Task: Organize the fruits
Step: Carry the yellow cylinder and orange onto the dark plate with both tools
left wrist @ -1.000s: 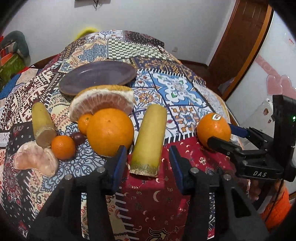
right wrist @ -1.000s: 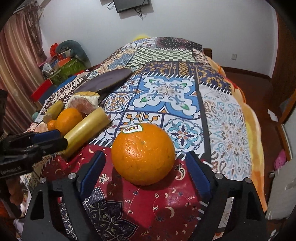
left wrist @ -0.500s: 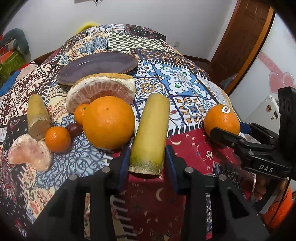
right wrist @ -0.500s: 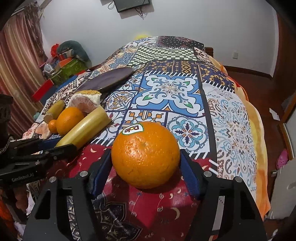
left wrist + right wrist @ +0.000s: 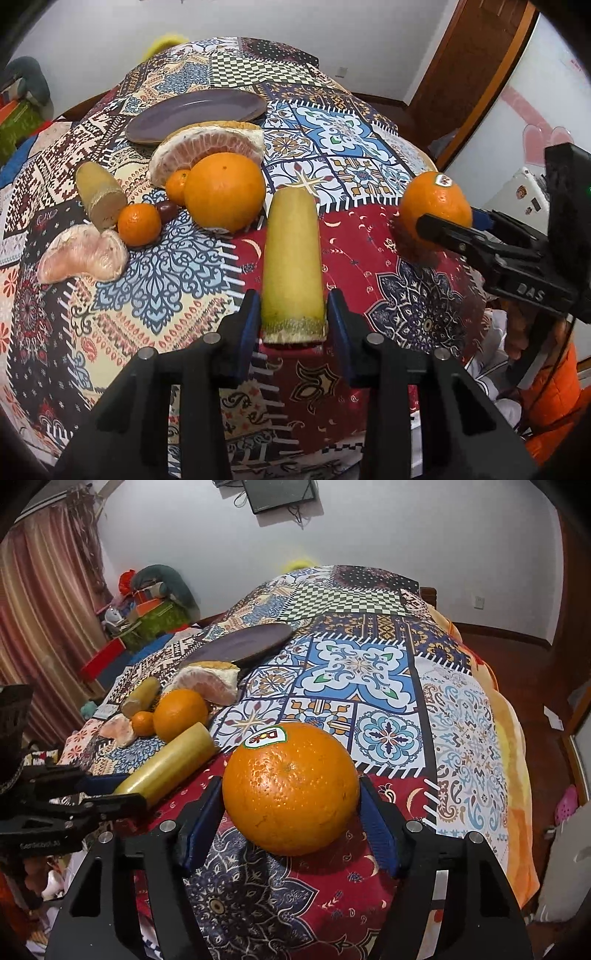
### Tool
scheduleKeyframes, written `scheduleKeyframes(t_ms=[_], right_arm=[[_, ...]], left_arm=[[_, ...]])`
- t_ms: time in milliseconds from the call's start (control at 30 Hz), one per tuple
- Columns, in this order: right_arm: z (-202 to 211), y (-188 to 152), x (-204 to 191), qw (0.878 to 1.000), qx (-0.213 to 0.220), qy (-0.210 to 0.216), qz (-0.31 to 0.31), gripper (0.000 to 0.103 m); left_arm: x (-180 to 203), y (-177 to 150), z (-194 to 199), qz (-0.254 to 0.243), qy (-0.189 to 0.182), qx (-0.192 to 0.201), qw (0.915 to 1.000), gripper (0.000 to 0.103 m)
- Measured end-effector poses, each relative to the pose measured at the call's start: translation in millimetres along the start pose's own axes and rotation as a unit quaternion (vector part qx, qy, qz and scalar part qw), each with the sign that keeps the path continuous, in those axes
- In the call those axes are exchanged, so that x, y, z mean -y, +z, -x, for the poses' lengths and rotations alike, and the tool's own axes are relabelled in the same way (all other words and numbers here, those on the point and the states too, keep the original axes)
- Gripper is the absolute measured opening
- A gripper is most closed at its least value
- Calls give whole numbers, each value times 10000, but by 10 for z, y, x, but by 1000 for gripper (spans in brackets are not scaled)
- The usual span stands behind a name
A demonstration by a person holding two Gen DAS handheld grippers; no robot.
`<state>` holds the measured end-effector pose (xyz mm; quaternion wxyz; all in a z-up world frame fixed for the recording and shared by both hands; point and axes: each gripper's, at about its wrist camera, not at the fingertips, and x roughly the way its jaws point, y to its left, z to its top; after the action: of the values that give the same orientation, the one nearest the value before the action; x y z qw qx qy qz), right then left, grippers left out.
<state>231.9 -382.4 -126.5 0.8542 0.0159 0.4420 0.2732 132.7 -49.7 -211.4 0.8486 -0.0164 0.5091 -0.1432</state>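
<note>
My left gripper [image 5: 291, 325] is shut on the near end of a yellow-green sugarcane piece [image 5: 291, 258] that lies on the patterned cloth. My right gripper [image 5: 291, 812] is shut on a big orange with a sticker [image 5: 290, 788], which rests on the red patch of cloth. The orange [image 5: 434, 208] and the right gripper also show in the left wrist view, at the right. The sugarcane [image 5: 170, 764] shows in the right wrist view, at the left. An empty purple plate [image 5: 195, 114] lies further back.
On the cloth to the left lie a second big orange [image 5: 225, 192], two small mandarins [image 5: 138, 225], a pomelo half [image 5: 207, 144], a peeled pomelo segment [image 5: 83, 254], a shorter sugarcane piece [image 5: 99, 192] and a dark date [image 5: 166, 210]. The table edge falls away at right.
Both grippers have closed: the left one moved forward and shut on the sugarcane end, the right one shut on the stickered orange.
</note>
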Motion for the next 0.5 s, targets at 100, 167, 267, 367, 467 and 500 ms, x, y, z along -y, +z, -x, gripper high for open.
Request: scheduleKeyframes(t_ms=[100, 167, 267, 367, 467, 500], right_arm=[[23, 8, 0, 10000, 37, -5, -22, 67], [39, 13, -3, 10000, 57, -10, -40, 67], [50, 15, -6, 10000, 67, -29, -32, 67], [52, 26, -13, 10000, 80, -43, -26, 67], [40, 57, -16, 9999, 93, -55, -10, 67], [42, 64, -26, 9999, 100, -59, -2, 67]], left_arm=[[15, 108, -66, -93, 8, -40, 9999, 37], [13, 182, -141, -135, 10, -83, 9999, 37], [-34, 282, -300, -35, -87, -262, 9996, 37], [-48, 310, -393, -21, -80, -289, 9995, 37], [-29, 304, -396, -20, -3, -173, 9998, 37], [-20, 296, -389, -23, 19, -139, 9999, 37]])
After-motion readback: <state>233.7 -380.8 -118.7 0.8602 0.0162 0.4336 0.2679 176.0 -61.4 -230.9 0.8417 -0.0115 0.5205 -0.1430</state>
